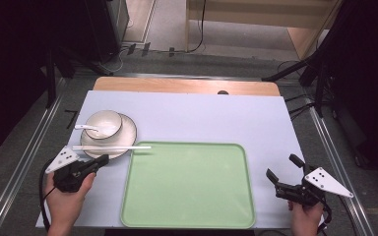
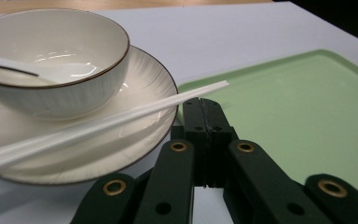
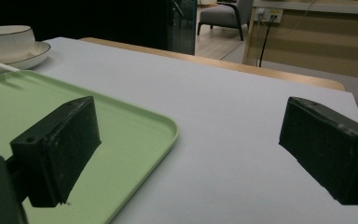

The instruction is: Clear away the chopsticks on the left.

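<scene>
A white bowl point(image 1: 104, 125) with a white spoon point(image 1: 88, 128) in it stands on a white plate point(image 1: 128, 132) at the table's left. White chopsticks point(image 1: 112, 147) lie across the plate's near rim, tips over the green tray point(image 1: 189, 184). My left gripper point(image 1: 103, 159) sits just in front of the plate, jaws shut together with nothing between them; in the left gripper view its tip point(image 2: 201, 108) lies right under the chopsticks point(image 2: 121, 120), by the plate point(image 2: 144, 88). My right gripper point(image 1: 283, 168) hovers right of the tray, jaws wide open and empty point(image 3: 191, 144).
The tray point(image 3: 121, 135) covers the table's near middle, with a low raised rim. Bare white tabletop point(image 1: 216, 118) stretches behind it to a wooden strip at the far edge. Dark stands and cables flank the table on both sides.
</scene>
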Tool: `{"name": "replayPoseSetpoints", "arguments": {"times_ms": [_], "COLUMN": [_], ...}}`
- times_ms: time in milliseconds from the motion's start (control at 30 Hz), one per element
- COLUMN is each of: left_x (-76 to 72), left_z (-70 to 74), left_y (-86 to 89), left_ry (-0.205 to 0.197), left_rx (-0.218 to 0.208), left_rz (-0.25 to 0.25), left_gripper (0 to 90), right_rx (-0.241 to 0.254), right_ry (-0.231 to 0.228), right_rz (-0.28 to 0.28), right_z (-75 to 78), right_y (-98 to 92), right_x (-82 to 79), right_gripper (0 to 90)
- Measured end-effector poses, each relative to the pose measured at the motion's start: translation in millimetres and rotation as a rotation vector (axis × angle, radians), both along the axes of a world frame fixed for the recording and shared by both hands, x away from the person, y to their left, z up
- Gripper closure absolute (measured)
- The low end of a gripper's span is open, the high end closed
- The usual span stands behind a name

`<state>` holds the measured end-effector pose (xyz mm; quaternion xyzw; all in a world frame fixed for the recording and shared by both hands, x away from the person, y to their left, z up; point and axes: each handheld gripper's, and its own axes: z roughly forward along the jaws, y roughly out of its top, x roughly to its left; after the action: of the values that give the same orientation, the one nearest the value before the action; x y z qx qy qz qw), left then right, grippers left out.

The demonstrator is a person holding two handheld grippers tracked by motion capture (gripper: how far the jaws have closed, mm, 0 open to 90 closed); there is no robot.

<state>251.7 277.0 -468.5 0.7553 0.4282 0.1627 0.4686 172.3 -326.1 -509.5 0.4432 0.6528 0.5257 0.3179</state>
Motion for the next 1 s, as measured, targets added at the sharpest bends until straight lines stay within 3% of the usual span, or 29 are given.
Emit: {"name": "replayPoseSetpoints", "arguments": {"times_ms": [167, 267, 433, 733, 1000], "left_x": [31.0, 39.8, 54.4, 69.4, 80.1], "left_z": [-10.4, -15.9, -26.0, -32.9, -35.8], "left_y": [-15.4, -20.6, -24.9, -31.4, -41.6], "left_ry": [0.083, 0.1, 0.129, 0.151, 0.143], "left_rx": [0.038, 0.076, 0.112, 0.141, 0.16], "left_rz": [-0.02, -0.012, 0.006, 0.023, 0.049], "left_gripper": [90.0, 90.0, 90.0, 90.0, 90.0], "right_rx": [0.007, 0.001, 0.0, 0.003, -0.007], "right_ry": [0.007, 0.008, 0.011, 0.022, 0.025], "right_rz": [-0.005, -0.008, -0.006, -0.008, 0.0], "right_z": [-1.4, -1.2, -1.4, -2.6, -3.7], "right_y": [-2.5, -2.7, -3.2, -3.3, -1.2], "right_x": [1.6, 0.9, 0.2, 1.0, 3.1], "right_gripper": [8.6, 13.5, 13.0, 13.0, 13.0]}}
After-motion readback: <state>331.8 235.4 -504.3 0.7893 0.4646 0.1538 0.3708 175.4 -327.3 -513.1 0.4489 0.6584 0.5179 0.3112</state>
